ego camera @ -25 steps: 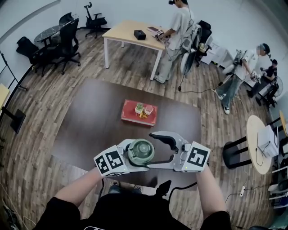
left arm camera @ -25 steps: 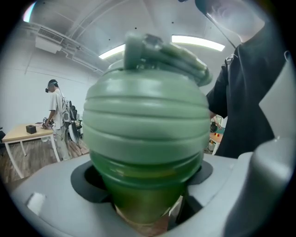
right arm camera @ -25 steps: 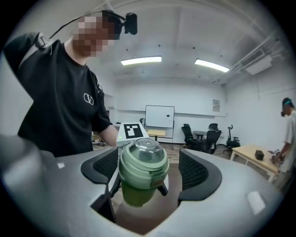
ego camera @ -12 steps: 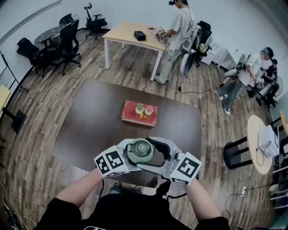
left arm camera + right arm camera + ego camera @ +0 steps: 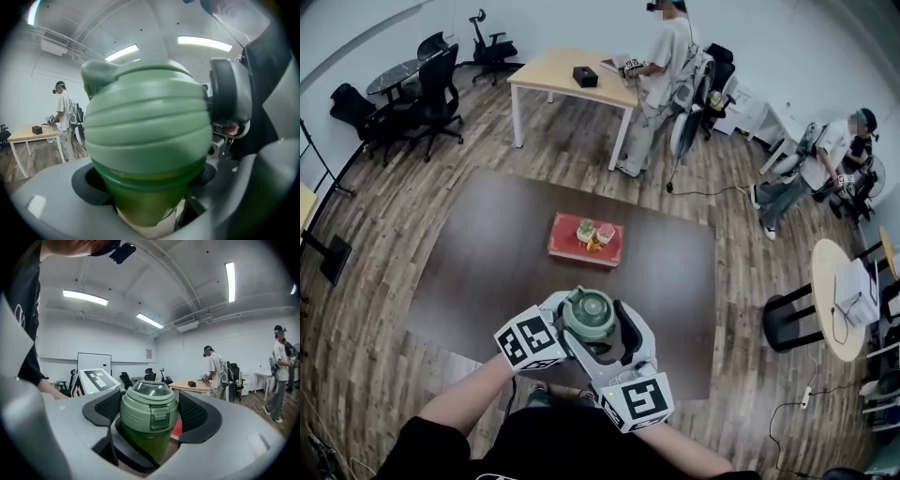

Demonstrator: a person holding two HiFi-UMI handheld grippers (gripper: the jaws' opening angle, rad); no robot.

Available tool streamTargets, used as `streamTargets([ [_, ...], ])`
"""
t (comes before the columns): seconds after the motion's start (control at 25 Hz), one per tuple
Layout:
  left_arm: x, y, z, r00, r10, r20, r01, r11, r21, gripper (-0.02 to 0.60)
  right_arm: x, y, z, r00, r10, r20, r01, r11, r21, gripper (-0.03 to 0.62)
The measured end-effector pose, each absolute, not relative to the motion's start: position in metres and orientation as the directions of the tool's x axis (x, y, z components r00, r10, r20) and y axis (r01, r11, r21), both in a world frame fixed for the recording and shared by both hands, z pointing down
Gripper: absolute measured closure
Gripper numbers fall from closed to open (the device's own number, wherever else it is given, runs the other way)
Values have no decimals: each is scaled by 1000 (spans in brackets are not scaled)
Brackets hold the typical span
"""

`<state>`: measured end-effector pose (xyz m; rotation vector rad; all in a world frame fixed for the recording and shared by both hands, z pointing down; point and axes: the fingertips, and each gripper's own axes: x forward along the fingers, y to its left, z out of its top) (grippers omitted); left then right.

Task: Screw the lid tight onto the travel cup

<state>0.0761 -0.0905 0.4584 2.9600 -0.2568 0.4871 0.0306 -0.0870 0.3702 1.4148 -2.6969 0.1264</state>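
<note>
A green travel cup with its pale green lid (image 5: 589, 312) is held up over the near edge of the dark table (image 5: 487, 253). My left gripper (image 5: 577, 330) comes in from the left and is shut on the cup's darker green body (image 5: 140, 201). My right gripper (image 5: 602, 328) reaches in from below right, its marker cube near my chest. Its two dark pads (image 5: 193, 411) press on either side of the lid (image 5: 149, 404), whose clear top and front latch show. In the left gripper view the lid (image 5: 145, 126) fills the frame, with one right pad (image 5: 225, 93) against its side.
A red tray (image 5: 584, 239) with small items lies mid-table. A person stands at a wooden table (image 5: 572, 80) at the back. More people are at the far right (image 5: 825, 159). Office chairs (image 5: 431, 84) stand at the back left, a round table (image 5: 844, 300) at the right.
My right gripper has swung round the cup, its marker cube going from the right side to below the cup near my chest. The left gripper and cup have barely moved.
</note>
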Motion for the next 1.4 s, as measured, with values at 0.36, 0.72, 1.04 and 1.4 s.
streamTargets([
  [0.36,77,-87,447,943,-111,313,-143,-986,81,158,41,-80,357,-948,-278,157,-283,959,-16,191],
  [0.72,76,-91,443,944,-132,303,-162,-984,77,159,33,-85,358,-977,-53,205,-58,998,-19,204],
  [1.04,66,-104,451,924,-189,332,-223,-972,67,160,24,-98,360,-731,-662,167,-678,733,-61,215],
  [1.4,79,-103,449,936,-179,302,-215,-972,91,161,32,-95,360,-507,-845,168,-856,517,18,212],
])
